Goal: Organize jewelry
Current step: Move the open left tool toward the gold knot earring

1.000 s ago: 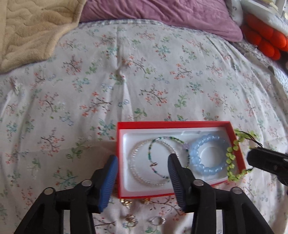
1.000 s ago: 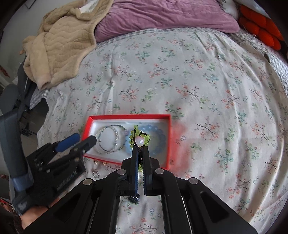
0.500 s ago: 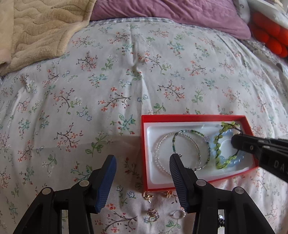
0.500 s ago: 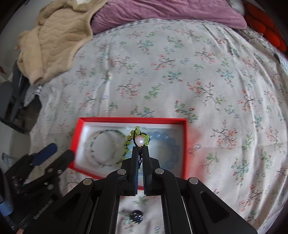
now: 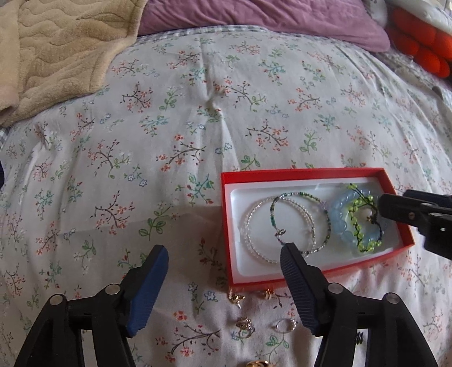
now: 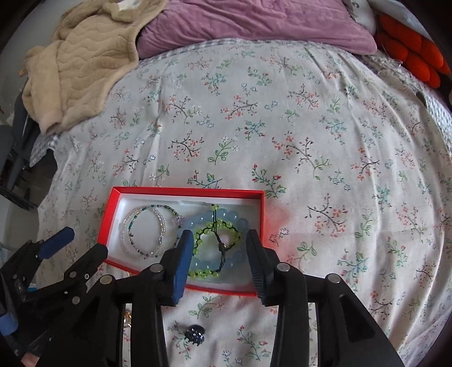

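**Green bracelet down in the red box**

Nearest, right gripper (image 6: 217,251) spread wide, gripping nothing (left gripper (image 5: 223,262) likewise agape). Just beyond, green bead bracelet (image 6: 216,245) lying atop blue bead bracelet (image 6: 240,225) inside red box (image 6: 186,192). Farther off, purple pillow (image 6: 254,22).

red box (image 5: 312,171), floral bedspread (image 5: 197,113), purple pillow (image 6: 254,22).

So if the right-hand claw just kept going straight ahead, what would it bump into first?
Probably the green bead bracelet, lying on the blue bracelet inside the red box, directly between the open jaws; depth is uncertain.
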